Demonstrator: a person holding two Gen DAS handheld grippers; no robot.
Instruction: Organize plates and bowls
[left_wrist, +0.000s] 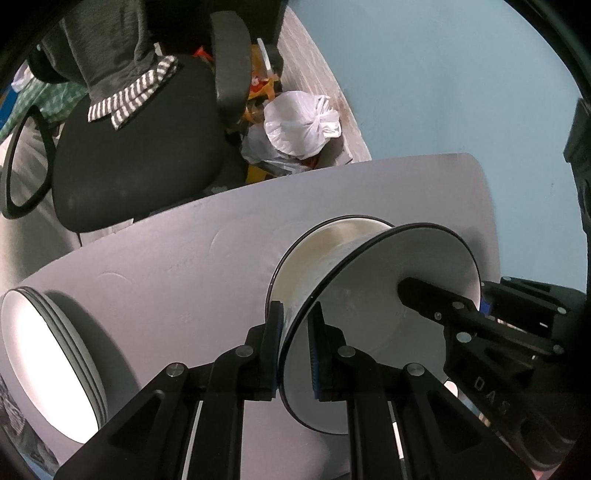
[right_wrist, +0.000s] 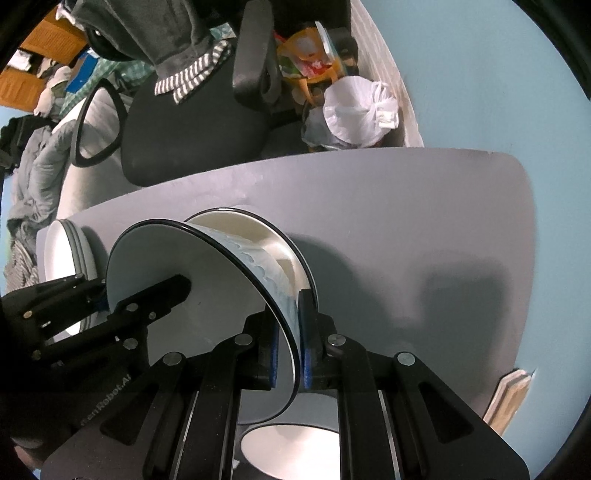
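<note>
- Bowl (left_wrist: 369, 295), white with a thin dark rim, sits inside a second bowl (left_wrist: 332, 236) near the middle of the grey table (left_wrist: 184, 266); a pale blue wave pattern shows on its outer wall in the right wrist view (right_wrist: 266, 273).
- Left gripper (left_wrist: 297, 350) points steeply down and is clamped on the bowl's rim: one blue pad sits outside the wall, the other inside, jaws narrow with only the wall between them.
- Right gripper (right_wrist: 288, 354) also points steeply down and pinches the opposite side of the same rim, jaws narrow, blue pads against both faces of the wall.
- Each gripper shows in the other's view: the right one (left_wrist: 439, 306) at the far rim from the left wrist, the left one (right_wrist: 110, 306) at the far rim from the right wrist.
- Plates (left_wrist: 48, 369), a white stack, lie at the table's left edge, well apart from the bowls; they also show in the right wrist view (right_wrist: 70, 251).
- Another white dish (right_wrist: 291, 450) shows under the right gripper at the bottom of its view; what kind I cannot tell.
- Chair (left_wrist: 140, 155), black, stands beyond the table with a grey garment and a striped cloth (left_wrist: 133, 96) draped over it.
- Bag (left_wrist: 299, 122), white plastic and knotted, lies on the floor by the blue wall (left_wrist: 443, 74).
</note>
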